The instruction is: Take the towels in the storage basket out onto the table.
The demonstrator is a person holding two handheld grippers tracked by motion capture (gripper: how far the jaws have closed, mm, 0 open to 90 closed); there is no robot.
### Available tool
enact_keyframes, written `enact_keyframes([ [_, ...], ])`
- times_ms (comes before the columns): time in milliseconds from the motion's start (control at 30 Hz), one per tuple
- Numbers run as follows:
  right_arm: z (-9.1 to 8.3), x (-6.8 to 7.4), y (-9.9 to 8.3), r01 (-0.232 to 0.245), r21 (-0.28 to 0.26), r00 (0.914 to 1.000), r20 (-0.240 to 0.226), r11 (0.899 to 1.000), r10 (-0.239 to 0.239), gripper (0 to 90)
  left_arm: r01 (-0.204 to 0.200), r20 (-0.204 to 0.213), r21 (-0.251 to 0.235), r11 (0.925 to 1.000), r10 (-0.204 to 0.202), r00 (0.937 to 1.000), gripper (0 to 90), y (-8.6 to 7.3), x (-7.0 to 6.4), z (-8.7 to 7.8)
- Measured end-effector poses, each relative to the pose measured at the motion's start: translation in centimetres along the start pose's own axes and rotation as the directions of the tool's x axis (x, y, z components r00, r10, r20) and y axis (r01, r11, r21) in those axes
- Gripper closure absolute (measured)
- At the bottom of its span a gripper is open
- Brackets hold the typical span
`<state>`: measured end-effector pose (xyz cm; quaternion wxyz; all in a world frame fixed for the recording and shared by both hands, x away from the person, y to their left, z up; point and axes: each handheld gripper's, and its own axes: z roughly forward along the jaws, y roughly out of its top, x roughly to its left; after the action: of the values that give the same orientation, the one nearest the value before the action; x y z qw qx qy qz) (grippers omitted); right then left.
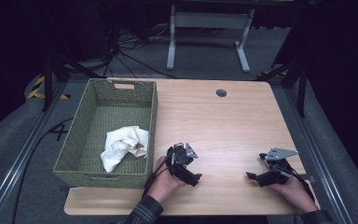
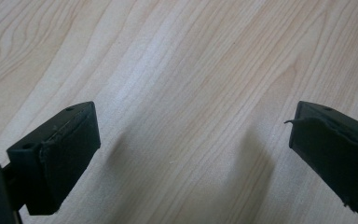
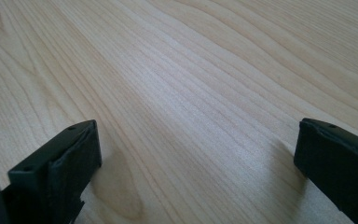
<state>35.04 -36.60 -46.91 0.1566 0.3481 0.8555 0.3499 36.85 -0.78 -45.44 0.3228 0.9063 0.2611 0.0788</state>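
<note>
Grippers [image 1: 196,179] [image 1: 251,176] spread on table [image 1: 223,126], cloth [image 1: 123,145] in basket [image 1: 86,135]

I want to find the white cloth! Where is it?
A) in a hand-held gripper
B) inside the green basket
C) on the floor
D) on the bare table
B: the crumpled white cloth lies on the bottom of the green basket, near its right wall, while both hand-held grippers sit open and empty over the table.
</note>
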Motion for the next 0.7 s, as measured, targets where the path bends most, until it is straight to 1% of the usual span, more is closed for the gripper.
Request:
enact_keyframes([
  [133,0.0,0.0,0.0,0.001,0.003,1.0000,0.000,1.000,-0.001,1.0,0.016,0.017,-0.009,0.9998,-0.016,0.9997,3.5,0.1,0.2,-0.2],
  [200,0.0,0.0,0.0,0.001,0.003,1.0000,0.000,1.000,-0.001,0.9,0.014,0.019,0.009,0.9999,-0.014,0.9997,3.5,0.3,0.2,-0.3],
  [267,0.0,0.0,0.0,0.001,0.003,1.0000,0.000,1.000,-0.001,0.9,0.001,0.010,-0.002,1.0000,-0.001,0.9999,3.5,0.5,0.1,-0.4],
  [333,0.0,0.0,0.0,0.001,0.003,1.0000,0.000,1.000,-0.001,0.9,-0.006,0.005,0.001,1.0000,0.006,1.0000,3.5,0.7,0.1,-0.6],
  [367,0.0,0.0,0.0,0.000,0.001,1.0000,0.001,1.000,0.000,0.9,-0.006,0.003,-0.007,1.0000,0.006,1.0000,3.5,0.7,0.1,-0.7],
  [433,0.0,0.0,0.0,0.001,0.003,1.0000,0.000,1.000,-0.001,0.9,-0.002,0.002,-0.001,1.0000,0.002,1.0000,3.5,0.9,0.2,-0.9],
  [467,0.0,0.0,0.0,0.001,0.003,1.0000,0.000,1.000,-0.001,0.9,-0.007,-0.004,-0.003,1.0000,0.007,1.0000,3.5,0.9,0.2,-1.0],
  [500,0.0,0.0,0.0,0.000,0.003,1.0000,0.000,1.000,0.000,0.9,-0.002,-0.003,-0.010,0.9999,0.002,1.0000,3.6,0.9,0.3,-1.0],
  [533,0.0,0.0,0.0,0.000,0.003,1.0000,0.000,1.000,0.000,0.9,0.006,-0.001,-0.006,1.0000,-0.006,1.0000,4.1,0.9,0.3,-1.1],
  [600,0.0,0.0,0.0,0.000,0.003,1.0000,0.000,1.000,0.000,0.9,-0.001,-0.003,-0.002,1.0000,0.001,1.0000,4.1,1.0,0.3,-1.1],
  [633,0.0,0.0,0.0,0.000,0.003,1.0000,0.000,1.000,0.000,0.9,0.004,-0.006,0.010,0.9999,-0.004,1.0000,4.1,1.1,0.2,-1.2],
  [700,0.0,0.0,0.0,0.000,0.003,1.0000,0.000,1.000,0.000,0.9,-0.008,-0.009,0.009,0.9999,0.008,0.9999,4.1,1.3,0.0,-1.4],
])
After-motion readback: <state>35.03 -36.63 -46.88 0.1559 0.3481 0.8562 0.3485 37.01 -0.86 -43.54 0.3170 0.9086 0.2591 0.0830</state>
